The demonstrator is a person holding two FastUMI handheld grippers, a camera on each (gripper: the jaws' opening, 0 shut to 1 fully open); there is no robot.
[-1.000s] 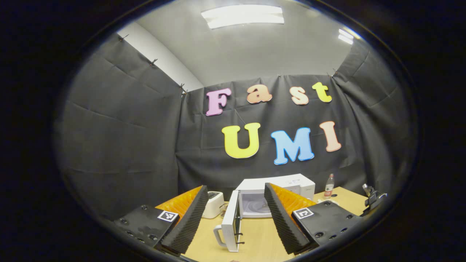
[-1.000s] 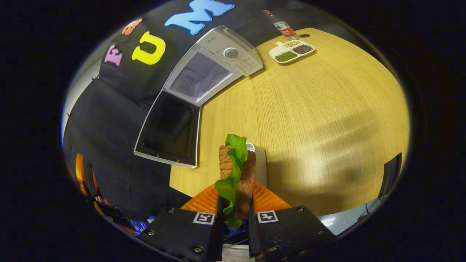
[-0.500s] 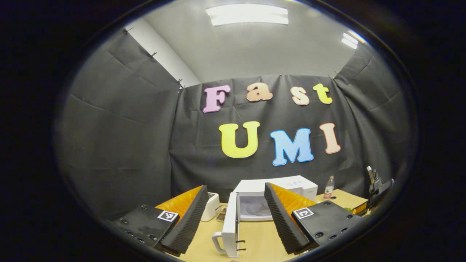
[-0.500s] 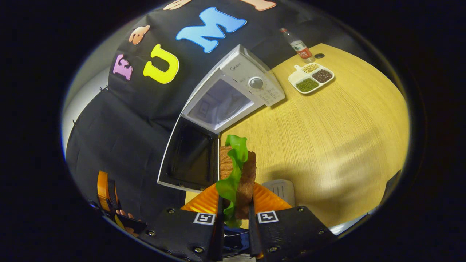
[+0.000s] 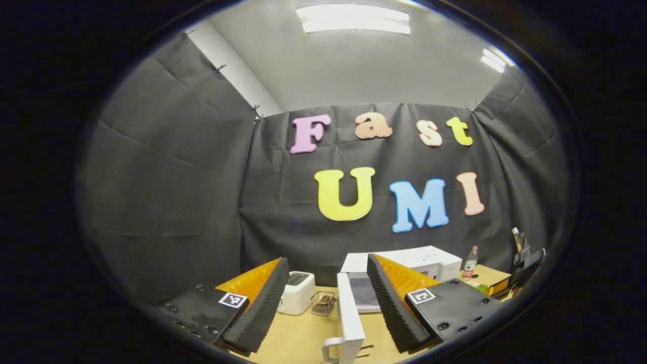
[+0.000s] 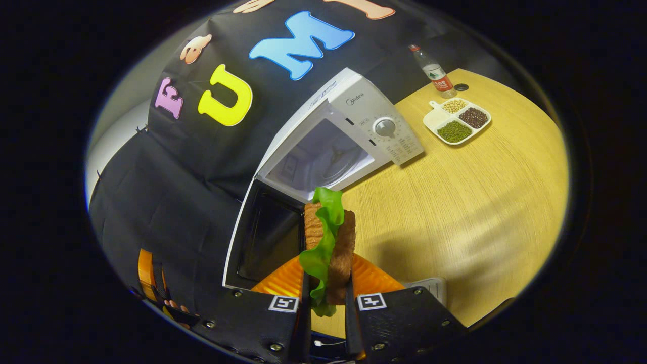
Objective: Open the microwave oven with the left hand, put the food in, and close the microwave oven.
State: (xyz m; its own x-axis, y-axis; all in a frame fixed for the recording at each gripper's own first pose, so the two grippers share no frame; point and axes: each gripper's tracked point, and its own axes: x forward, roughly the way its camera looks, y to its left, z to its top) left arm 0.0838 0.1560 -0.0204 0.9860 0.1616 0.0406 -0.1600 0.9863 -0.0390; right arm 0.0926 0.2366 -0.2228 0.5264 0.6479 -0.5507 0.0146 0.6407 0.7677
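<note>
Currently clamping sandwich (image 6: 327, 242) in right gripper (image 6: 326, 298) before open microwave oven (image 6: 328, 151); left gripper (image 5: 323, 303) jaws apart.

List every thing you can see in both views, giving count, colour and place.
microwave: one, white, back of table, door open
sandwich: one, brown with green leaf, held in right gripper
tray: one, white, three kinds of grain, right of microwave
bottle: one, clear, red label, behind tray
toaster: one, white, left of microwave
table: one, light wood
left gripper: fingers apart, holding nothing
right gripper: fingers shut on sandwich
</note>
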